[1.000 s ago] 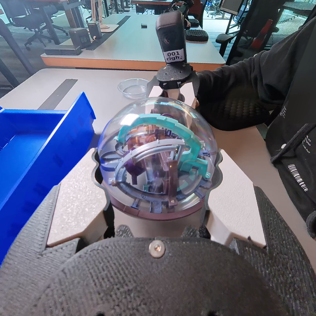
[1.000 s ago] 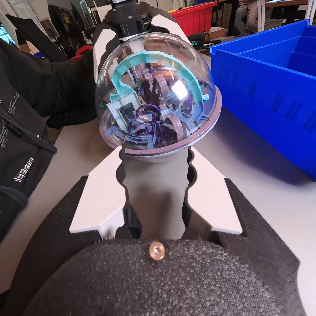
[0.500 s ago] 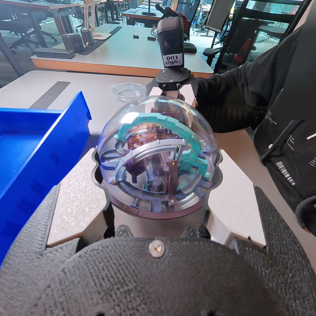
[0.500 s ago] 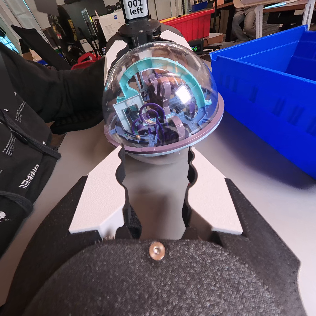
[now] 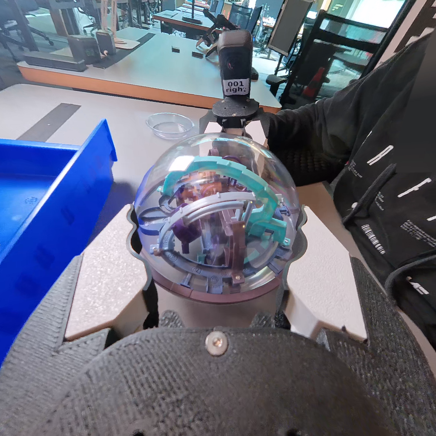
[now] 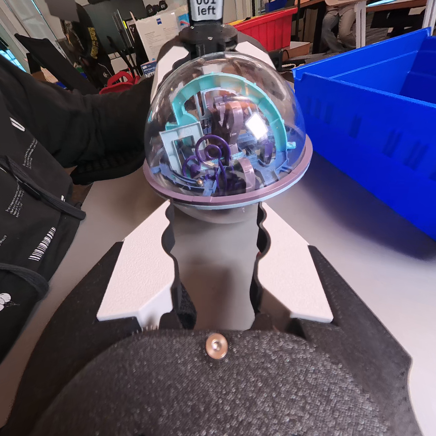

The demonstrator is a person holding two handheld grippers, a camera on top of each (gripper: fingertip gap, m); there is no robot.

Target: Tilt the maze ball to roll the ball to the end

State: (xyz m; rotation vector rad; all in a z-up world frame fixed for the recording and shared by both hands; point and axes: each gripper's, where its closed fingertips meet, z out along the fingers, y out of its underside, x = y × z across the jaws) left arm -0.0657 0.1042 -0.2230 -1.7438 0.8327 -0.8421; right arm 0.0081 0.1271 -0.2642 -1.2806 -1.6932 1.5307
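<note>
- Fingers (image 5: 328, 266) of the left gripper (image 5: 217, 226) are spread wide and press on the two sides of the maze ball (image 5: 215, 212), whose widest part sits between their wavy dark inner edges; this gripper is clamped on the ball.
- Fingers (image 6: 285, 259) of the right gripper (image 6: 215, 210) reach the ball (image 6: 224, 132) at its lower half, under the purple rim; the tips seem to touch it there, but whether they squeeze it or only prop it cannot be told.
- Between the two grippers, which face each other, the ball is a clear sphere with a purple band round its middle, turquoise, grey, purple and brown tracks inside, and its band tipped rather than level.
- Just above the right fingertips, a small metal ball (image 6: 200, 182) lies on a blue track low in the sphere, near the rim on the left side of the right wrist view.
- Under the ball and both pairs of fingers lies a pale grey table (image 5: 132, 146).
- Left of the left fingers, and right of the right fingers, stands a blue bin (image 5: 47, 200), near the ball but apart from it.
- Beyond the left fingertips, past the ball and beside the right gripper's body (image 5: 234, 111), sits a clear shallow dish (image 5: 169, 123) on the table.
- Right of the left fingers are a person's black sleeves (image 5: 330, 132) and a black garment with white print.
- Far beyond the right fingers, a red bin (image 6: 266, 28) shows in the background.
</note>
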